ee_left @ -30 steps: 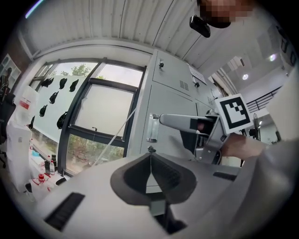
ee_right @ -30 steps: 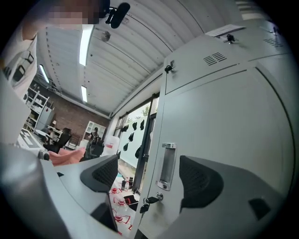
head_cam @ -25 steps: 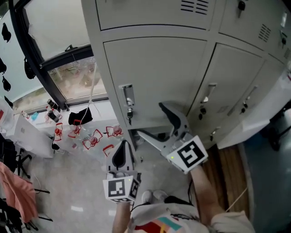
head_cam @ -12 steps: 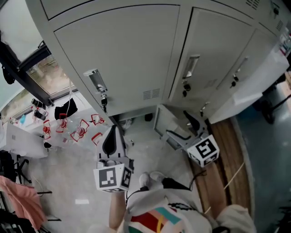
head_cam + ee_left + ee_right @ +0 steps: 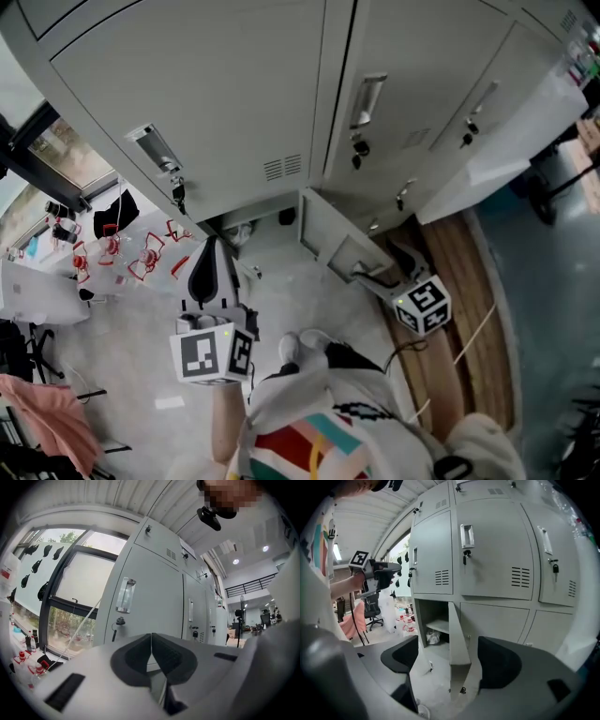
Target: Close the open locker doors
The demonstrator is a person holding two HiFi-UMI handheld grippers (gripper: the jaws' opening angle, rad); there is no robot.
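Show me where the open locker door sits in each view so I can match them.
Head view: the open locker door sits at centre, swung out from the bottom row, left of the right gripper.
Left gripper view: not made out; the left gripper covers the bottom row.
Right gripper view: lower centre, edge-on, seen between open jaws.
Shared landmark: the handle on the closed locker above it.

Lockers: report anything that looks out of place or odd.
One bottom-row door stands swung out into the room, while the doors around it, such as the upper door, are shut. A pale crumpled thing lies on the shelf inside the open compartment. No damage shows.
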